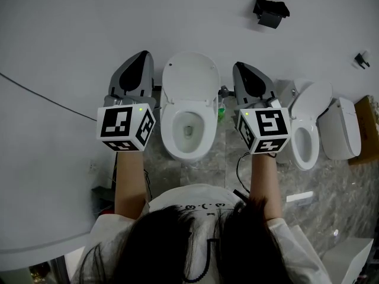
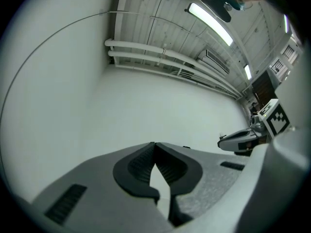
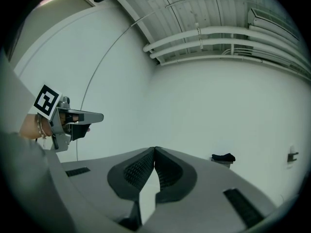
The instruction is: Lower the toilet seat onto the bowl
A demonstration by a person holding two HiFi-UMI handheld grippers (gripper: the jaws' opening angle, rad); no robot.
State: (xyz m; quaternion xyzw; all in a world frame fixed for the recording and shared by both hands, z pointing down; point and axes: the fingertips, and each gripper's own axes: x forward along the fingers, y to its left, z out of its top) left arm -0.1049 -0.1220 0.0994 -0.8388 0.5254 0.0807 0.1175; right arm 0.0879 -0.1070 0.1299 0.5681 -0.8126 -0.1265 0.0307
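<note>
1. Noted left gripper (image 2: 154, 146) with jaws pressed together at the tips, nothing between them; plain white wall (image 2: 146, 101) ahead.
2. Noted right gripper (image 3: 154, 150) likewise: jaws closed tip to tip, empty, facing the same wall.
3. Seen from the head view: both grippers held level, side by side, well apart, pointing at the wall, one on either side of the centre toilet (image 1: 188, 129). No contact with the toilet from either.
4. Toilet seat (image 1: 170, 129): appears to lie flat on the bowl rim, with the lid (image 1: 189, 78) upright against the wall behind it. Ring outline faint from this height, so not fully certain.
5. Small green item (image 1: 221, 112) on the floor just beside the bowl, on the right gripper's side.
6. Second toilet (image 1: 305, 139) further right, lid up; another white fixture (image 1: 342, 129) just beside it.
7. Black item (image 1: 271, 12) mounted on the wall above and to the right; thin cable (image 1: 47, 96) running across the wall at left.
8. Grey marbled floor (image 1: 195, 173) under the toilets.
</note>
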